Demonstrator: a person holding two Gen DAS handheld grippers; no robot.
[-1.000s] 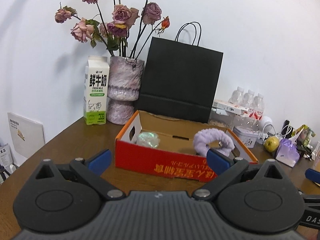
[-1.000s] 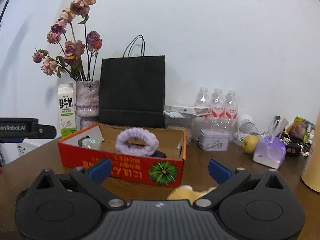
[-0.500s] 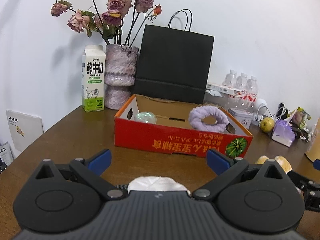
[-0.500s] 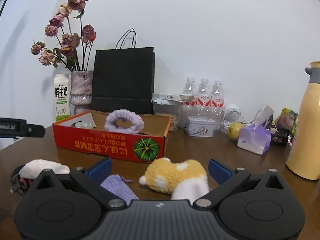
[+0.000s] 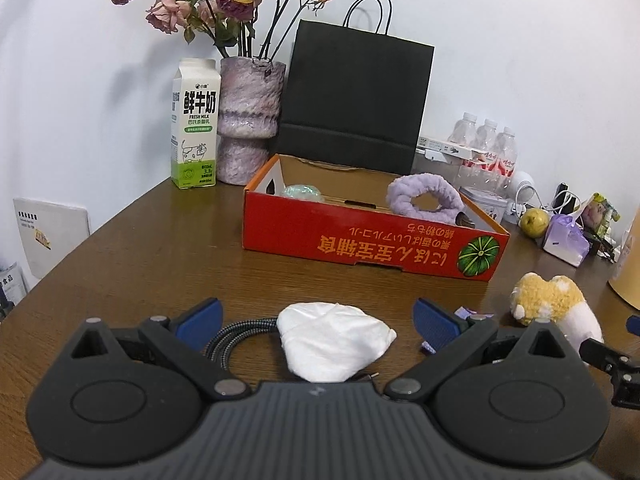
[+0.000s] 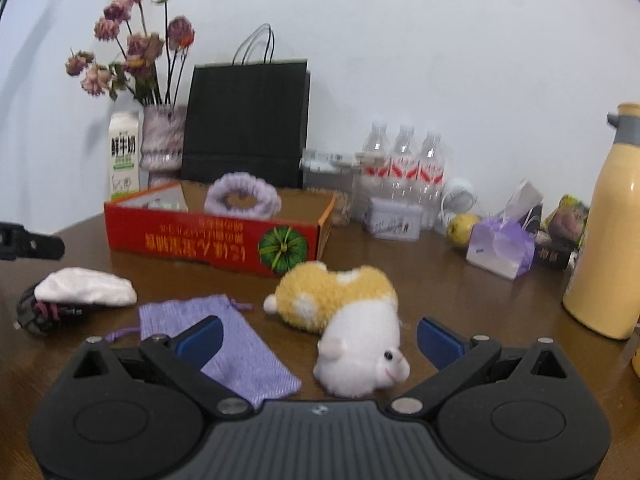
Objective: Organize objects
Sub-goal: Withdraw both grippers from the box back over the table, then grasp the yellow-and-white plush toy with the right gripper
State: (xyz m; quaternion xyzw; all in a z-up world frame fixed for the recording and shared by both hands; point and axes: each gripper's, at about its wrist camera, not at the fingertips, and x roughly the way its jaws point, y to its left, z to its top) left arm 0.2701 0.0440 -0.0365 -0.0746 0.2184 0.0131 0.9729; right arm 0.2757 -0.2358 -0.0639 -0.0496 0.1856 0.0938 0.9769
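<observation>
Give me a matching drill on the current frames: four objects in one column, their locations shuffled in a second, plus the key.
1. fluffy lavender scrunchie
2. crumpled white cloth
3. yellow-and-white plush toy
4. green-and-white milk carton

A. between the open left gripper fingers
B. left of the vase
C. inside the red cardboard box
D. between the open right gripper fingers

Pairs: 1-C, 2-A, 3-D, 4-B

Both wrist views sit low over the table [image 5: 160, 248], facing the wall; left nearer the red box [image 5: 372, 240], right farther back, both sharing it.
</observation>
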